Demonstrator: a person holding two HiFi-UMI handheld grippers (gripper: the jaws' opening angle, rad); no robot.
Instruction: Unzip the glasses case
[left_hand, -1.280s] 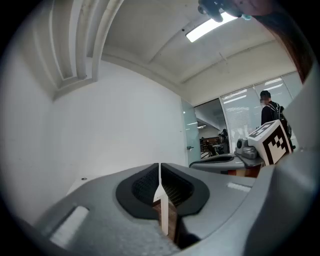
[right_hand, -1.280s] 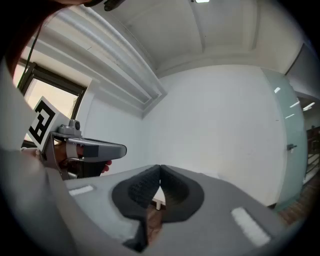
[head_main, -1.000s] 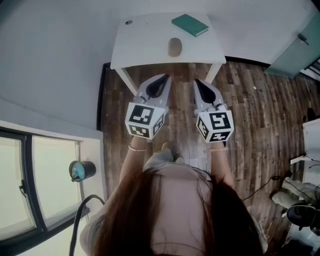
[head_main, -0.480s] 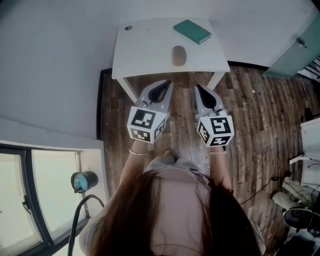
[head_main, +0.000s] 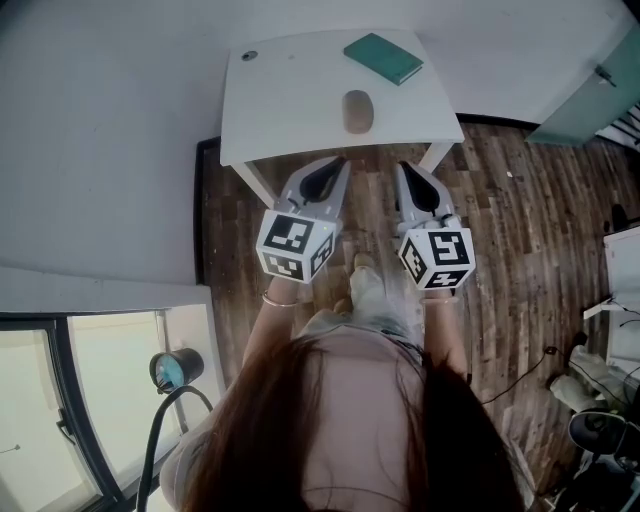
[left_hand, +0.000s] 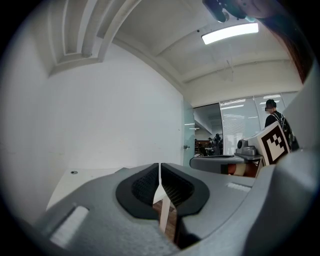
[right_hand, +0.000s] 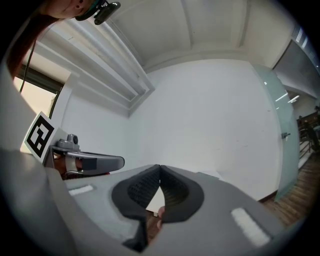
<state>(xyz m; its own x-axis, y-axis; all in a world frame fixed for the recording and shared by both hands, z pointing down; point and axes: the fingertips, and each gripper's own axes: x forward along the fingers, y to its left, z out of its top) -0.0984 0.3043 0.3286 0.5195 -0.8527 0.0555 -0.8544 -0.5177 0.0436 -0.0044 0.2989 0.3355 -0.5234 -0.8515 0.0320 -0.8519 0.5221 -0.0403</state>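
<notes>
A tan oval glasses case (head_main: 357, 110) lies closed on the white table (head_main: 290, 100), near the middle of its front half. Both grippers are held side by side over the wooden floor, pointing at the table's front edge. The left gripper (head_main: 338, 162) is shut and empty, its tip just short of that edge and left of the case. Its own view shows the dark pads (left_hand: 172, 187) meeting with nothing between them. To the right, the right gripper (head_main: 403, 168) is also shut and empty, and its pads (right_hand: 172, 190) touch. The case does not show in either gripper view.
A green book (head_main: 383, 57) lies at the table's far right, and a small dark round thing (head_main: 249, 55) sits at its far left corner. White walls stand behind and left of the table. A lamp (head_main: 170, 368) and a window are at lower left; cables lie on the floor (head_main: 520, 240) at right.
The person has stepped toward the table. Both grippers have moved forward together, so their tips now nearly reach the table's front edge. Both stay shut.
</notes>
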